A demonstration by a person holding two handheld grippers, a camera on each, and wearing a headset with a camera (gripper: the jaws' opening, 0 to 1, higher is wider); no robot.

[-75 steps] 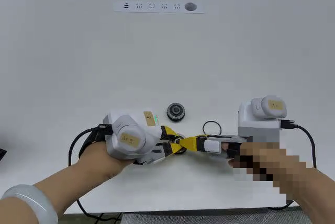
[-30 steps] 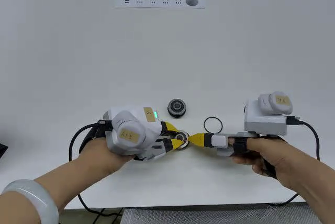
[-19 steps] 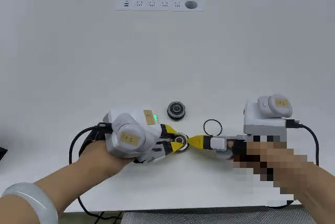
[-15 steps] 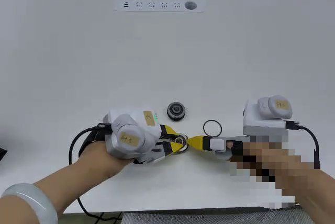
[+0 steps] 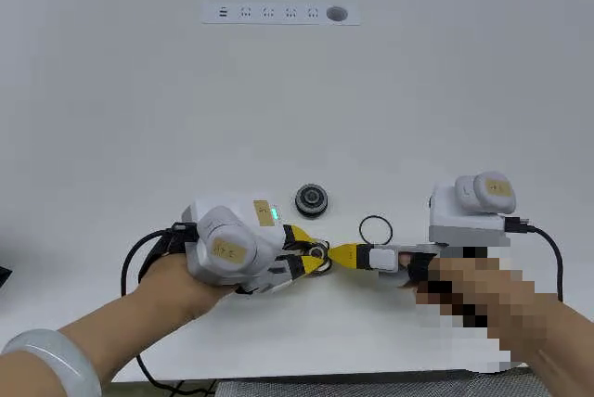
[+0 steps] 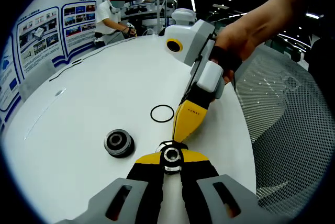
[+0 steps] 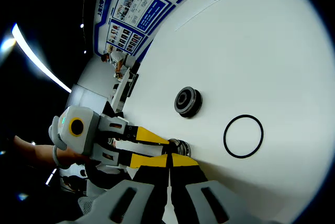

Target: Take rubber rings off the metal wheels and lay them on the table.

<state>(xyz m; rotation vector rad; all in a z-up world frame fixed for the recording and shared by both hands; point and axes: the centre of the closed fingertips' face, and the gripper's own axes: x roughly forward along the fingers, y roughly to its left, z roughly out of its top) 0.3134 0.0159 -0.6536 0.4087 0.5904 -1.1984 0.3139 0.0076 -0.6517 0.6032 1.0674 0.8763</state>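
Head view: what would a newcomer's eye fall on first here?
Two yellow-jawed tools meet low in the middle. The left hand-held gripper clamps a small metal wheel, and the right hand-held gripper, jaws together, touches it. Just behind, on the white table, lie a loose black rubber ring and a second wheel.

Small silver metal wheel [image 6: 171, 155] between the jaws of the left gripper [image 5: 309, 256], closed tips of the right gripper [image 5: 342, 253] touching it from the opposite side, black-ringed metal wheel [image 5: 312, 198] on the white table [image 5: 186, 119] beyond the left tips, loose black rubber ring [image 5: 376, 228] beyond the right tips, white power strip [image 5: 278, 13] far beyond both.
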